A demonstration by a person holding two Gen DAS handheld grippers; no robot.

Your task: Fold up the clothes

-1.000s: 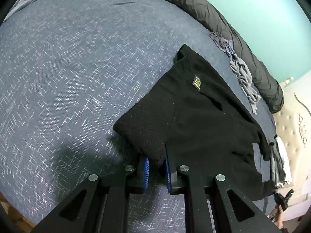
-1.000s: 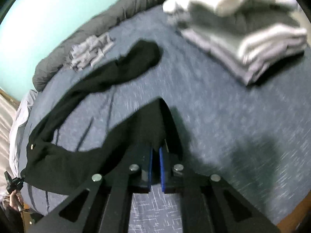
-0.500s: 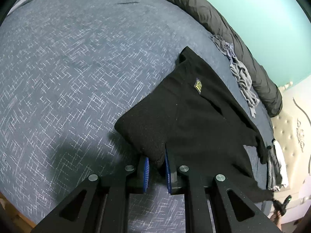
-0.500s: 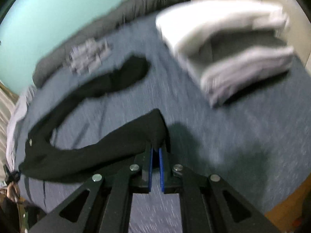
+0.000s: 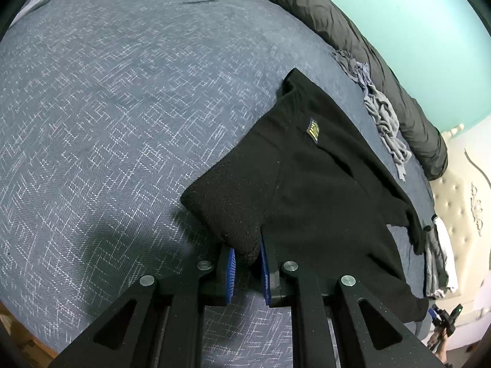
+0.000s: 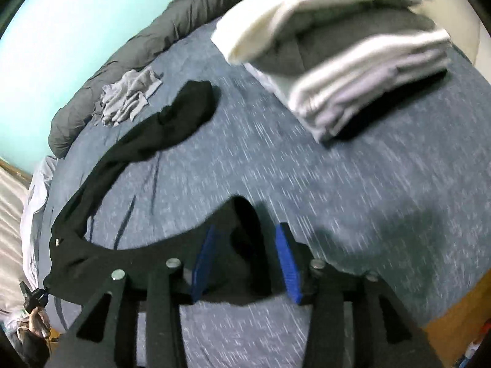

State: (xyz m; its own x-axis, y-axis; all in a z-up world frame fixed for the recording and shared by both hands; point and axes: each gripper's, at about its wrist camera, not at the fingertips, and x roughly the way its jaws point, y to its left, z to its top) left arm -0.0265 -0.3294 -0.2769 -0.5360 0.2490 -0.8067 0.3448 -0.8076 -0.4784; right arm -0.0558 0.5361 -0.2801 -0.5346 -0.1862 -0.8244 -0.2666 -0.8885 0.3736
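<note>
A black sweater [image 5: 322,190] with a small yellow label lies spread on the blue patterned bedspread [image 5: 122,107]. My left gripper [image 5: 247,260] is shut on the sweater's ribbed cuff at the near edge. In the right wrist view the sweater [image 6: 147,141] stretches from far centre to the lower left. My right gripper [image 6: 245,254] is open, its blue pads wide apart with the sweater's corner lying loose between them.
A stack of folded white and grey clothes [image 6: 346,61] sits at the right of the bed. A crumpled grey garment [image 6: 129,98] and a dark rolled duvet [image 5: 353,46] lie along the teal wall. The wooden bed edge [image 6: 454,316] is at lower right.
My right gripper has opened and let go of the sweater's corner, after swinging toward the folded stack. My left gripper has kept its hold and barely moved.
</note>
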